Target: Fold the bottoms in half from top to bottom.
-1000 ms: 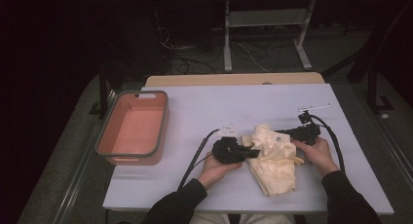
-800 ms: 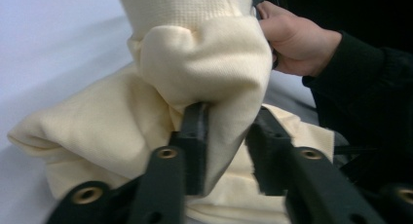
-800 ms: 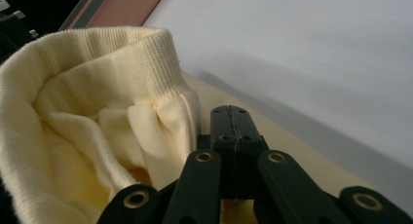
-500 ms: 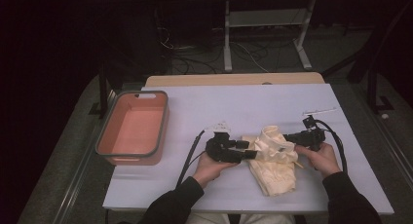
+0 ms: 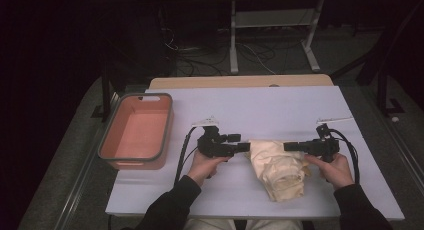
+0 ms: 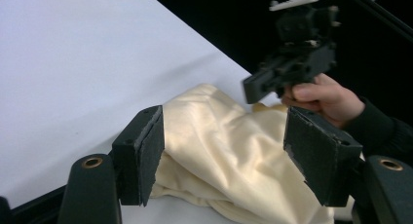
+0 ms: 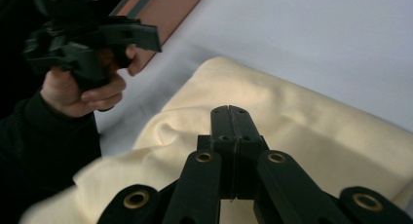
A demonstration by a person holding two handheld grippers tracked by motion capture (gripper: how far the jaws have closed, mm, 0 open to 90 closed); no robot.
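Observation:
A crumpled cream cloth (image 5: pixel 280 172) lies on the white table (image 5: pixel 260 105) near its front edge, between the two hands. My left gripper (image 5: pixel 245 147) points right at the cloth's upper left corner. Its jaws have just been opening and stand open, and the cloth (image 6: pixel 219 136) lies beyond them with neither pad pressing on it. My right gripper (image 5: pixel 287 146) points left over the cloth's upper right edge. Its jaws (image 7: pixel 229 109) are shut flat together just above the cloth (image 7: pixel 302 117), with nothing seen between them.
A salmon tray (image 5: pixel 107 147) with a grey rim stands at the table's left side, nothing in it. Cables trail from both grippers toward the front edge. Behind the table are a dark floor, loose cables and a white stand.
The hands have drawn apart, the left one leftward and the right one rightward. The left jaws opened and came off the cloth. The cloth now lies lower and flatter.

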